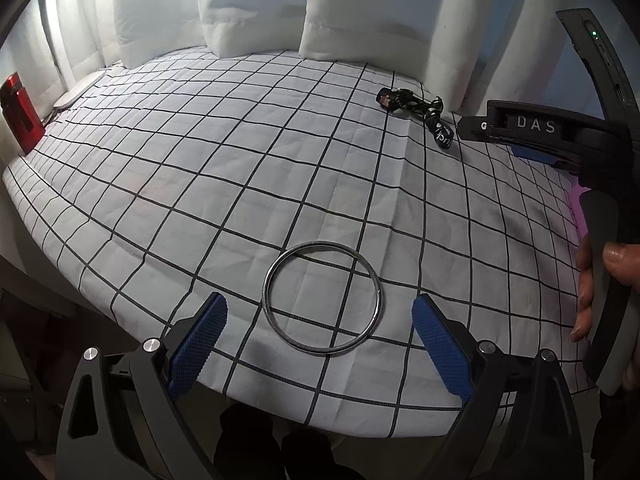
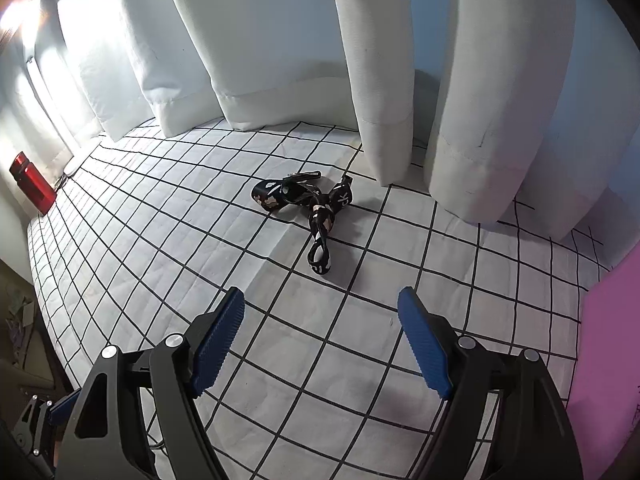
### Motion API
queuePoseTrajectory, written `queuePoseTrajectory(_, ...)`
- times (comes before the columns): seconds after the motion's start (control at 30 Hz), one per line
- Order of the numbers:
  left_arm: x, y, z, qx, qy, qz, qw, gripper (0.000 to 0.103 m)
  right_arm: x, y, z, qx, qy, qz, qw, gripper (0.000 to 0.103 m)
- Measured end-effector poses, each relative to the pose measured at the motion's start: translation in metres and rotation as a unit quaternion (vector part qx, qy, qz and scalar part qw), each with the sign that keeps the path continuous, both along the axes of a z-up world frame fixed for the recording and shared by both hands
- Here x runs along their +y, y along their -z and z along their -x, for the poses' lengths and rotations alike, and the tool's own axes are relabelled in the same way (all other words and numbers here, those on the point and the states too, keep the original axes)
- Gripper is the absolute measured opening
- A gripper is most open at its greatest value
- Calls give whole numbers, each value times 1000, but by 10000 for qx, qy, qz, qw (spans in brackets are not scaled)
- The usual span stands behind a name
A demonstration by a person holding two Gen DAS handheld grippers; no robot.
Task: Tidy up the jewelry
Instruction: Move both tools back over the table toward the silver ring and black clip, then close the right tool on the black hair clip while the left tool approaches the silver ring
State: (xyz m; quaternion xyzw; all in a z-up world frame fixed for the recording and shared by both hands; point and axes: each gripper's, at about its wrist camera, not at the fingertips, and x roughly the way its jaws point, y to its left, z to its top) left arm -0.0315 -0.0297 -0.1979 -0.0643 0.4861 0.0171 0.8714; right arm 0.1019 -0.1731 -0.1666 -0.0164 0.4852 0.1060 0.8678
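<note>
At the far left edge of the bed a red bottle [image 1: 18, 114] stands against the wall, just off the white, black-gridded bedspread [image 1: 240, 152]. White curtains [image 1: 248, 4] hang along the back, their hems resting on the cover.

Moving rightward, the left gripper [image 1: 320, 334] hovers over the near edge of the bed with its blue-padded fingers [image 1: 198, 344] spread wide and nothing between the pads. The silver bangle [image 1: 322, 298] lies flat on the cover just ahead of those fingers, in line with the gap between them, touched by neither pad. It sits close to the front edge of the bed, well apart from everything else.

Further right and back, near the curtain hems, a black patterned strap [image 2: 308, 210] with white lettering lies in a loose tangle on the cover; something metallic shows at its far end, perhaps keys, though it is too small to be sure.

The right gripper [image 2: 322, 344] hangs above bare cover, short of the strap, its fingers [image 2: 218, 346] likewise standing wide apart and empty. From the left side its black body marked "DAS" shows, with the person's hand [image 1: 600, 292] wrapped around the handle.

At the far right edge a pink object [image 2: 608, 360] rests on the bed.
</note>
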Motion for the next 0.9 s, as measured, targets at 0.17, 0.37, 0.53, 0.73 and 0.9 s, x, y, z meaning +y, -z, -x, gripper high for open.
queuePoseTrajectory(0.17, -13, 10, -4, -7, 51, -89, 9999, 92, -1, 6, -7, -22, 33, 14, 10000, 75)
queuePoseTrajectory(0.37, -16, 16, -8, 22, -5, -99, 9999, 92, -1, 13, -18, 5, 40, 57, 10000, 75)
queuePoseTrajectory(0.53, -21, 20, -12, -15, -31, -182, 9998, 92, 4, 19, -27, 10, 23, 128, 9999, 75)
queuePoseTrajectory(0.73, -28, 23, -17, -91, -63, -433, 9990, 96, 7, 25, -39, 19, 47, 206, 9998, 75)
queuePoseTrajectory(0.9, -34, 26, -23, -131, -91, -625, 9979, 98, 14, 32, -52, 65, 17, 254, 9997, 75)
